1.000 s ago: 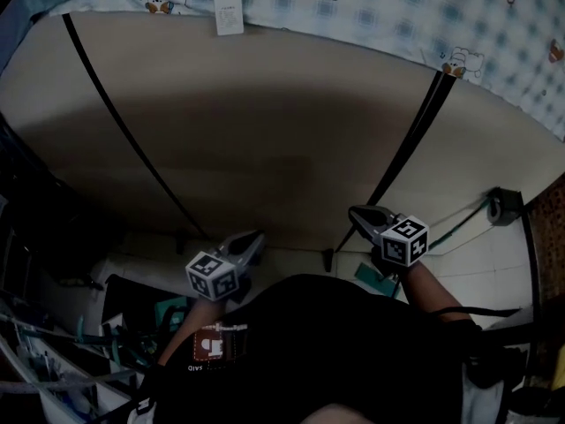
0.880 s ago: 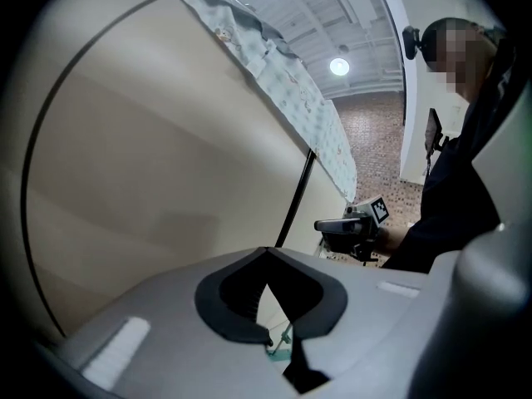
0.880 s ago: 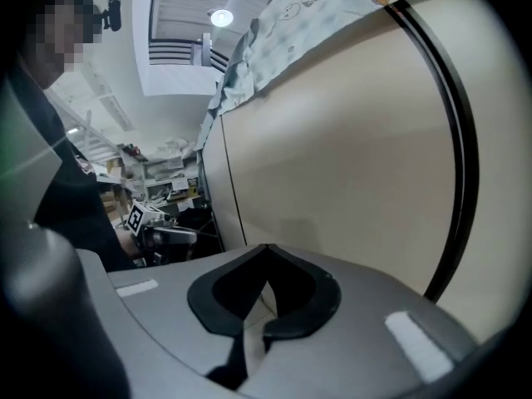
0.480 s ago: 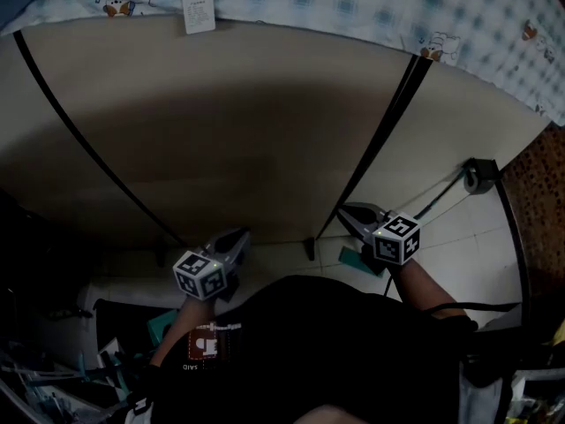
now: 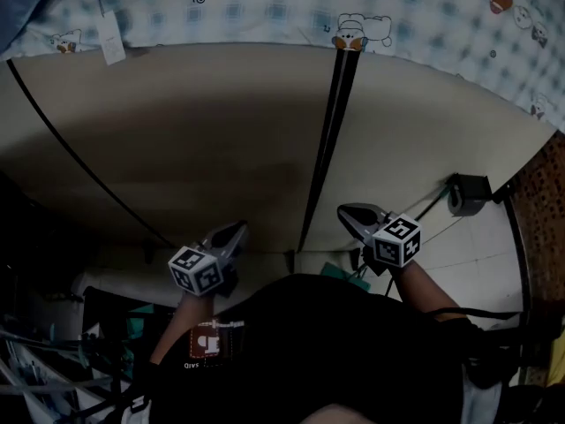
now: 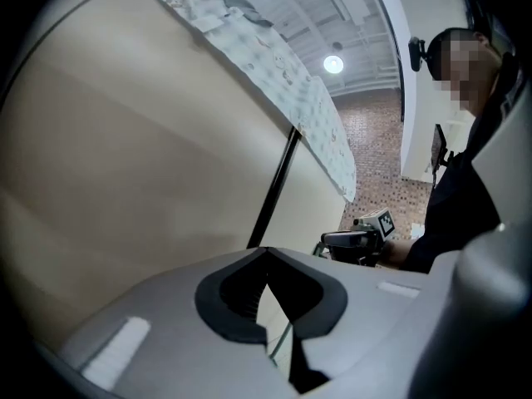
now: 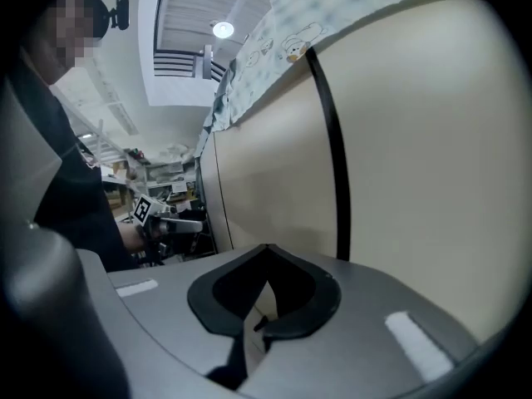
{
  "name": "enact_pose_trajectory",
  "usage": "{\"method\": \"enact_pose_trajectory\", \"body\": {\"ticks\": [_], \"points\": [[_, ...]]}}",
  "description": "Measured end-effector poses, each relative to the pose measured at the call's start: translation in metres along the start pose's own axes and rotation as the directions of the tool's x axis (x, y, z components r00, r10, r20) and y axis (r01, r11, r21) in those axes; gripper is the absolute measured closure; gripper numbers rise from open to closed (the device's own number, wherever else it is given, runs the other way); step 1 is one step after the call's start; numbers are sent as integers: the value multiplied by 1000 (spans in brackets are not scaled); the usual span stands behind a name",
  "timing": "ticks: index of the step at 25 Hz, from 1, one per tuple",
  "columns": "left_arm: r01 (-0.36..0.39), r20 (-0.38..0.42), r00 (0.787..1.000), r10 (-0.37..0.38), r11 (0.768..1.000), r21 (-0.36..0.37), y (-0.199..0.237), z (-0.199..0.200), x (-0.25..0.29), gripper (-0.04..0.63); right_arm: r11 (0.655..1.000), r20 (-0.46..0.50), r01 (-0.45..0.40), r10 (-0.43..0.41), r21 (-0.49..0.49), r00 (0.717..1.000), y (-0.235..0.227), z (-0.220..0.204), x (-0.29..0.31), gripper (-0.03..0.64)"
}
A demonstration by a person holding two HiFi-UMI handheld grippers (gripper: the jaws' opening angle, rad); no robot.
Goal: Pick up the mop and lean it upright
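A teal piece (image 5: 339,271), perhaps the mop's head, lies on the floor at the foot of a beige mattress side (image 5: 221,148), just below my right gripper (image 5: 344,212). A thin green rod (image 5: 429,203) runs along the floor from there toward a black box (image 5: 466,193). A sliver of green rod (image 6: 280,339) shows below my left gripper (image 6: 266,249). My right gripper (image 7: 268,246) is shut and empty, its tips pointing at the mattress. My left gripper (image 5: 237,230) is shut too and holds nothing. Each gripper appears in the other's view: the right gripper (image 6: 334,239) and the left gripper (image 7: 193,223).
Black straps (image 5: 331,140) cross the upright mattress, and a checked sheet (image 5: 397,16) hangs over its top. White floor tiles (image 5: 468,254) lie to the right, beside a brown patterned surface (image 5: 543,228). Dark clutter and shelving (image 5: 53,343) fill the lower left.
The head view has swung, so the black strap and the sheet have slid leftward in the picture. Both grippers keep nearly the same places and stay shut.
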State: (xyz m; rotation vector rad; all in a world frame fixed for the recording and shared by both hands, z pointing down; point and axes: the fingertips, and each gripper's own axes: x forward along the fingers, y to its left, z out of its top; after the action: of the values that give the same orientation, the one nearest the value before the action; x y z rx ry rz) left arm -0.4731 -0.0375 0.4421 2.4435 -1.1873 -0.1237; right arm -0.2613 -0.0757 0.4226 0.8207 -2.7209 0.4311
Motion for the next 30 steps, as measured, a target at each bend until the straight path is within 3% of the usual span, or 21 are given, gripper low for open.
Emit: {"method": "enact_pose_trajectory", "body": {"ticks": [7, 13, 21, 26, 30], "points": [[0, -36, 999, -1, 1000, -14, -63, -21, 58, 597, 999, -24, -29, 30, 30, 999, -64, -11, -44, 603], [3, -30, 1000, -3, 1000, -11, -41, -18, 60, 597, 999, -20, -35, 35, 30, 999, -63, 0, -19, 603], [86, -61, 995, -84, 996, 17, -13, -5, 80, 597, 1000, -25, 3, -3, 22, 1000, -59, 16, 2, 603], [91, -44, 995, -89, 995, 49, -35, 1, 107, 597, 1000, -14, -9, 9, -18, 1000, -82, 16, -19, 603], [35, -33, 999, -32, 995, 89, -58, -1, 138, 597, 999, 16, -53, 53, -10, 998, -123, 20, -44, 603]]}}
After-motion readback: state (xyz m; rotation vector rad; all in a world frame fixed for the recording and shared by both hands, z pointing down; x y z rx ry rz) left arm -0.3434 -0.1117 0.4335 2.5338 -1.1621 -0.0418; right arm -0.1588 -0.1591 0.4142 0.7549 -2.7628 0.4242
